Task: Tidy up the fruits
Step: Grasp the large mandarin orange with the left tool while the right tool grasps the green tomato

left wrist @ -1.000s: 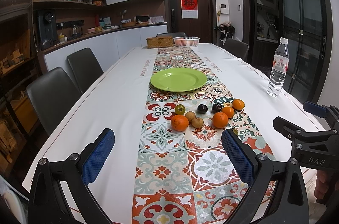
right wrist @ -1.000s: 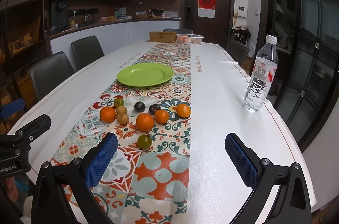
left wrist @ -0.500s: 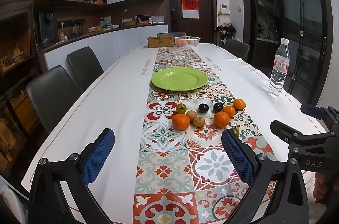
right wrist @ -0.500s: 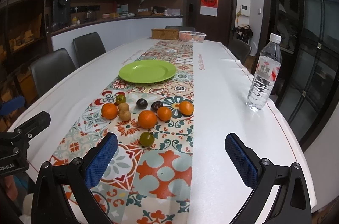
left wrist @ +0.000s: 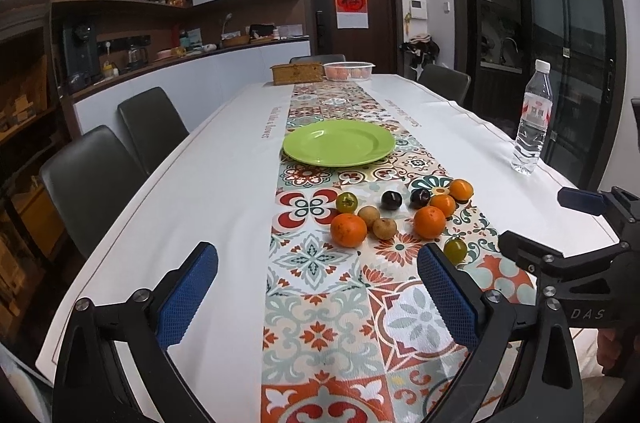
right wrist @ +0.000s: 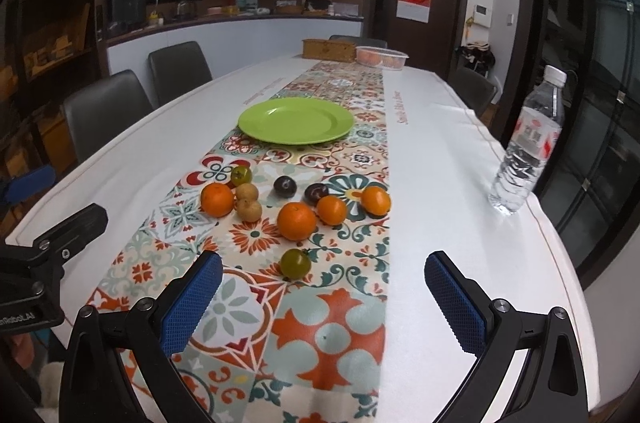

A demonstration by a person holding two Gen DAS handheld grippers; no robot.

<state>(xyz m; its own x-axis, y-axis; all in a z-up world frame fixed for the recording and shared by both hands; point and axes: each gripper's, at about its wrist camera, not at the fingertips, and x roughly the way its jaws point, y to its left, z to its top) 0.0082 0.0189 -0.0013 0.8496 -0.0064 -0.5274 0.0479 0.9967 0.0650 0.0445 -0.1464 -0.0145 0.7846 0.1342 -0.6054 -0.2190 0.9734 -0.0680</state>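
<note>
Several small fruits lie loose on the patterned table runner (left wrist: 320,303): oranges (left wrist: 348,229) (right wrist: 296,221), two brown longans (left wrist: 385,227), two dark plums (right wrist: 285,185) and green tomatoes (right wrist: 295,263) (left wrist: 346,202). An empty green plate (left wrist: 338,142) (right wrist: 296,120) sits beyond them. My left gripper (left wrist: 316,287) is open and empty, short of the fruit. My right gripper (right wrist: 322,299) is open and empty, just behind the nearest green tomato.
A water bottle (right wrist: 528,143) stands near the table's right edge. A wicker box (left wrist: 296,73) and a plastic tub (left wrist: 348,70) sit at the far end. Dark chairs (left wrist: 86,179) line the left side. White tablecloth (right wrist: 448,183) flanks the runner.
Both grippers have moved slightly forward toward the fruit, which looks a little nearer. Nothing was grasped or moved on the table.
</note>
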